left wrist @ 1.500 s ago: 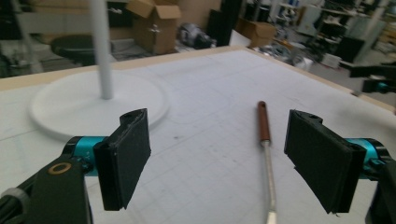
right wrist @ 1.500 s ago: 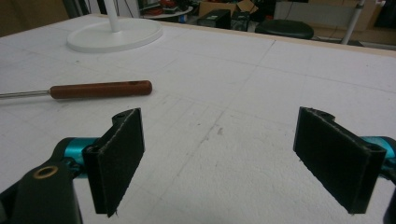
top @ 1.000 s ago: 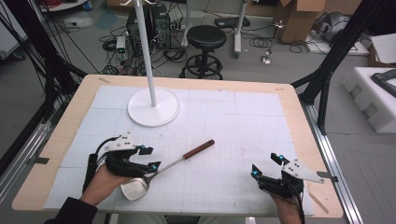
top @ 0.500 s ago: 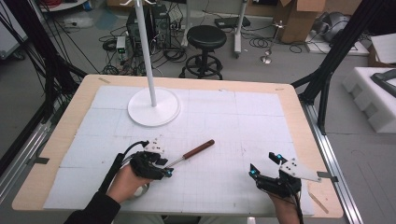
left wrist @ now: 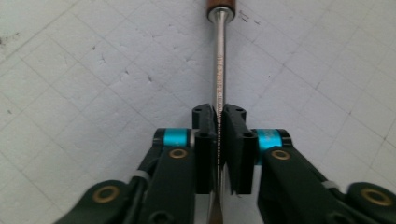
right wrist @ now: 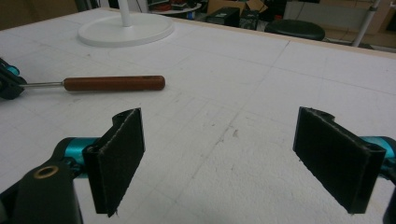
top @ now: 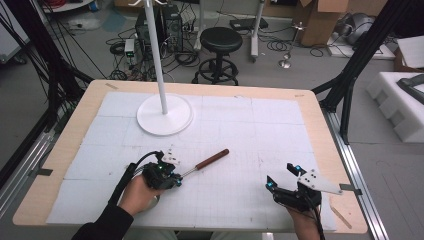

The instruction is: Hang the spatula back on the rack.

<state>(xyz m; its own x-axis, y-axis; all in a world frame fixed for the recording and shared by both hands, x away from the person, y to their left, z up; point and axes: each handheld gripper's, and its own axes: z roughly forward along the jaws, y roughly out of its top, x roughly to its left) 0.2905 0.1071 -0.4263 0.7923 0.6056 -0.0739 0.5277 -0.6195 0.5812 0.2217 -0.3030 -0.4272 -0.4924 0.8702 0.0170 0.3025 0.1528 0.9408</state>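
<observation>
Black claws (left wrist: 218, 122), cyan collars, brass screws, black sleeve (top: 102, 225)

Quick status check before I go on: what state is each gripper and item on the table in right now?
Left gripper: shut on the utensil's metal shaft.
Right gripper: open, holding nothing, above the mat.
Utensil: on the mat, wooden handle free and pointing away from the left gripper; its other end is hidden under the hand.
White stand: upright on its round base, untouched.

The left hand (top: 137, 192) hides the utensil's (top: 202, 164) head end.
</observation>
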